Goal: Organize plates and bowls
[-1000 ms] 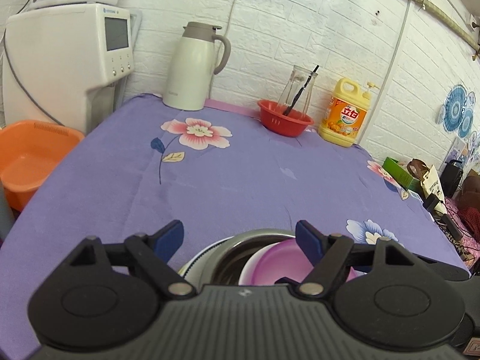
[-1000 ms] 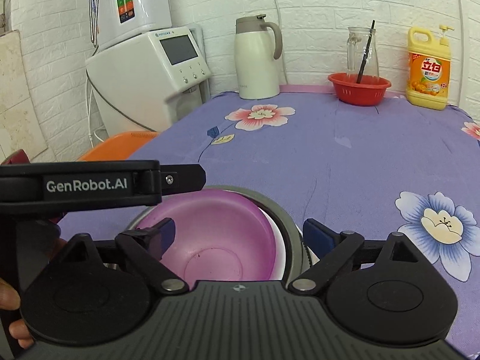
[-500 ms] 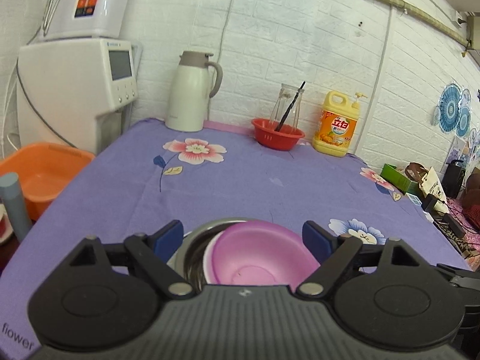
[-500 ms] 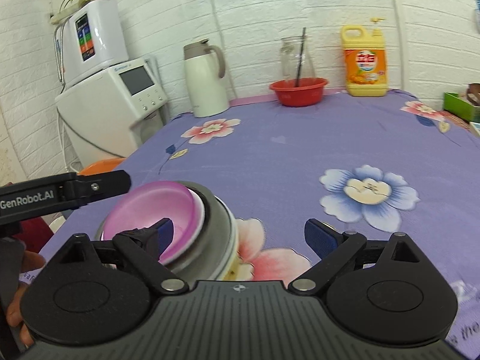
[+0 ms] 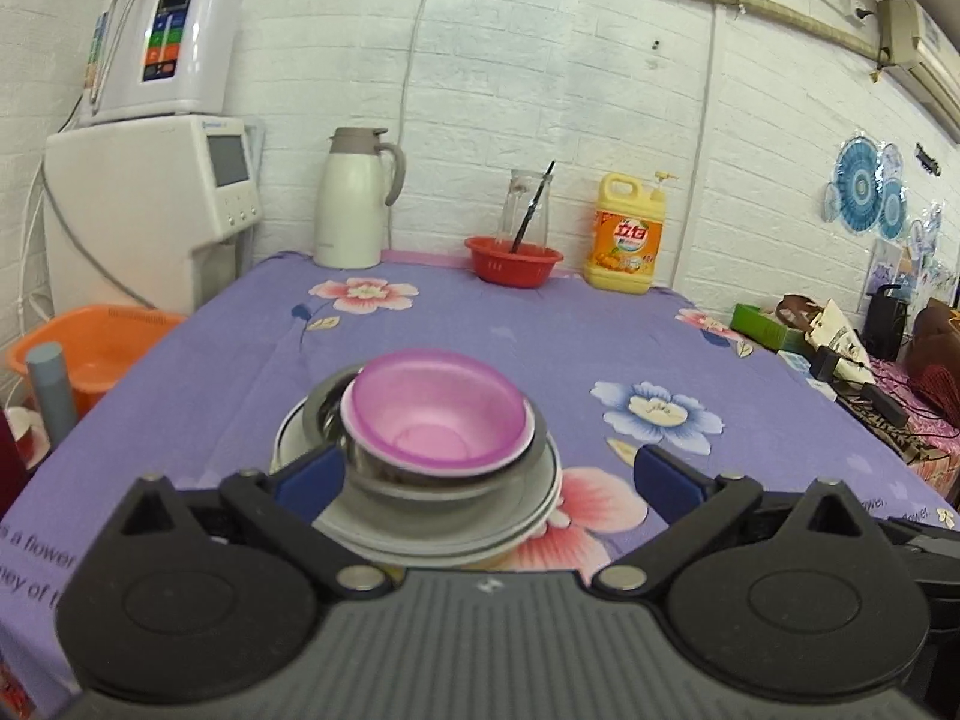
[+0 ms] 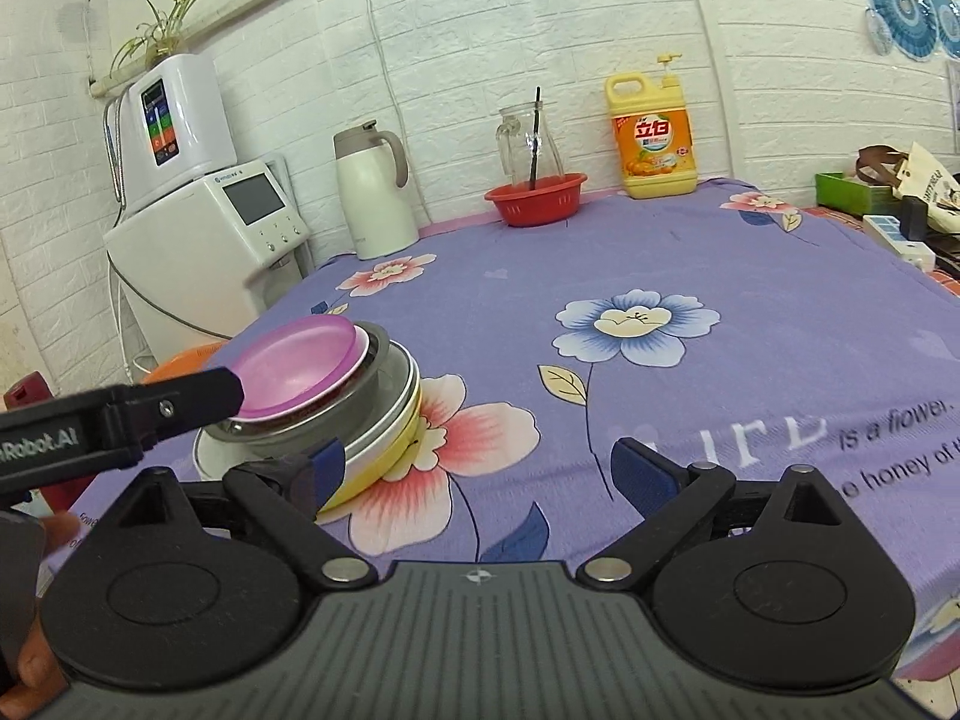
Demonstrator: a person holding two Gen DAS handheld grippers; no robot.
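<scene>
Pink bowl (image 5: 437,418) sat nested atop the steel bowl (image 5: 384,483) and plates (image 5: 528,510), stacked on the purple tablecloth (image 5: 540,336). Left gripper (image 5: 489,474) spreading wider, straddling the stack, clamping nothing. Right gripper (image 6: 480,471) gaped empty, just right of the stack. Risked clipping the steel bowl's side and toppling the off-centre stack.

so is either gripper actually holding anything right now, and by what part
Nothing is held. The left gripper is opening, its pads clear of the bowl stack; the right gripper is open over bare tablecloth.
</scene>
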